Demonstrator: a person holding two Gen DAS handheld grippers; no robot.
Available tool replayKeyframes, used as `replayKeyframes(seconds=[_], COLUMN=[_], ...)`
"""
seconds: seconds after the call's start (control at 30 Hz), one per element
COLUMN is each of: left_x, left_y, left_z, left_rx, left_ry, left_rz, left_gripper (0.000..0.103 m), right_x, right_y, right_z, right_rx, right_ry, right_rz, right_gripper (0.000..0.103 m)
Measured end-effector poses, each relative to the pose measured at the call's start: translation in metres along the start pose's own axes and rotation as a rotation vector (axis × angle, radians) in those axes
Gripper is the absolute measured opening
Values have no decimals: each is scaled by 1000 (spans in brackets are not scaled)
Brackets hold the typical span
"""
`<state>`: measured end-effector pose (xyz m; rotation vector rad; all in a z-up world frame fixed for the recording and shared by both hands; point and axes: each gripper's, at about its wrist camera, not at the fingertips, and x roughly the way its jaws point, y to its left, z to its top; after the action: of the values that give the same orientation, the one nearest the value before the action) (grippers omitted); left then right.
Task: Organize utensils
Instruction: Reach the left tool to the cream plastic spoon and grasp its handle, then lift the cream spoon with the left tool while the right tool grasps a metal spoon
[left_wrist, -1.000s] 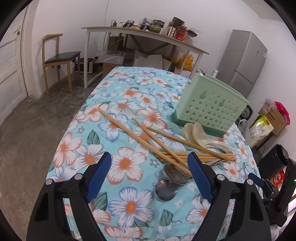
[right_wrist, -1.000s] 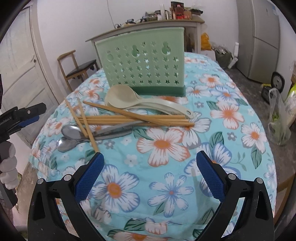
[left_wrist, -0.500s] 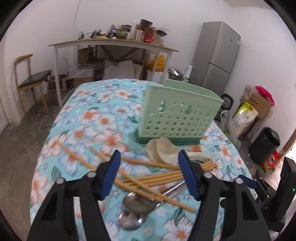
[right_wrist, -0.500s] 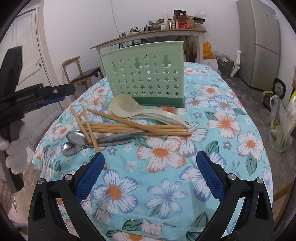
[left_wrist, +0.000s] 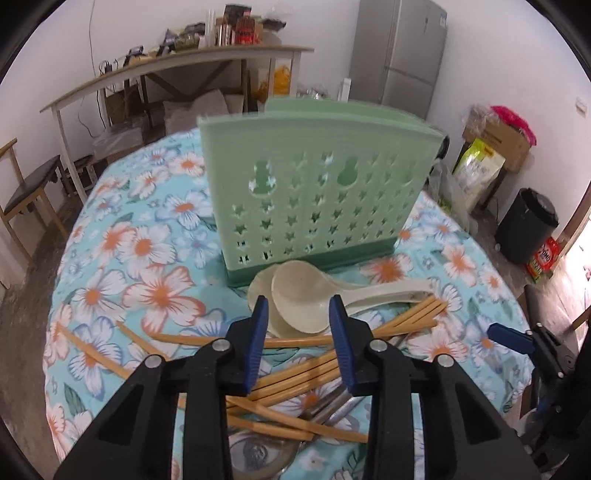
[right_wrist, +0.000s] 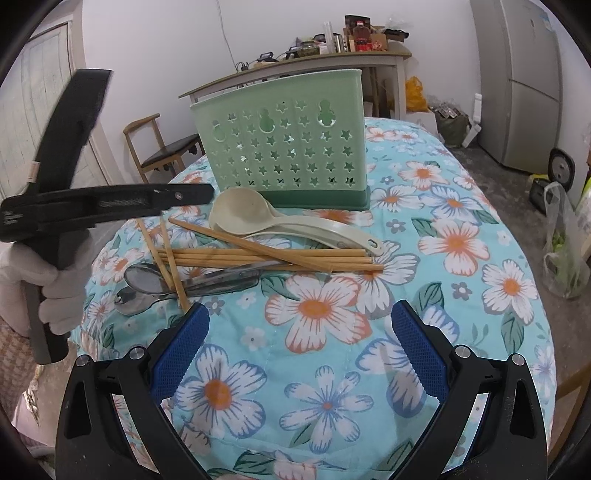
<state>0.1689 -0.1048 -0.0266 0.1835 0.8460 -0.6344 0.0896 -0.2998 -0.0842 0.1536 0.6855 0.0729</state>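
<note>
From the left wrist, the left gripper (left_wrist: 297, 321) hovers part-open and empty over the cream spoons (left_wrist: 295, 295) before the green caddy (left_wrist: 314, 184). From the right wrist, the right gripper (right_wrist: 297, 339) gapes wide, empty, near the counter (right_wrist: 461, 295) edge; the chopsticks (right_wrist: 266, 256) look light, stiff and slippery, best pinched mid-shaft.

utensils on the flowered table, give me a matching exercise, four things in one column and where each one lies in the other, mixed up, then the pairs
Things:
1. green holder
2. cream ladles
3. chopsticks
4. metal spoons

Places:
A. lowest layer of the pile, bowls toward the table's left edge in the right wrist view
B. standing upright behind the pile
C. lying just in front of the holder's base, bowls stacked
D. strewn across the metal handles, some crossing each other

Pairs: 1-B, 2-C, 3-D, 4-A
</note>
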Motion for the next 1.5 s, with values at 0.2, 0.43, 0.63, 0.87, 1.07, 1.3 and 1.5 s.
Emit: replayKeyframes(seconds=[0.2, 0.43, 0.63, 0.87, 1.07, 1.3, 1.5], left_x=[20, 28, 33, 43, 44, 19, -19], left_y=[8, 16, 23, 34, 35, 35, 28], left_z=[5, 9, 11, 13, 11, 14, 16], left_rx=[-37, -80, -143, -203, -221, -231, -218], left_ry=[44, 74, 100, 147, 147, 49, -75], left_rz=[-27, -35, -106, -106, -68, -66, -75], left_gripper=[29, 28, 28, 23, 4, 3, 3], right_x=[4, 7, 9, 9, 10, 8, -1], right_y=[-3, -7, -8, -8, -8, -9, -6], right_z=[0, 0, 0, 1, 2, 2, 2], right_rx=[6, 12, 13, 8, 4, 9, -1], right_ry=[5, 10, 9, 7, 9, 4, -18], right_rz=[2, 5, 6, 7, 1, -3, -13], right_gripper=[95, 95, 95, 95, 95, 95, 93])
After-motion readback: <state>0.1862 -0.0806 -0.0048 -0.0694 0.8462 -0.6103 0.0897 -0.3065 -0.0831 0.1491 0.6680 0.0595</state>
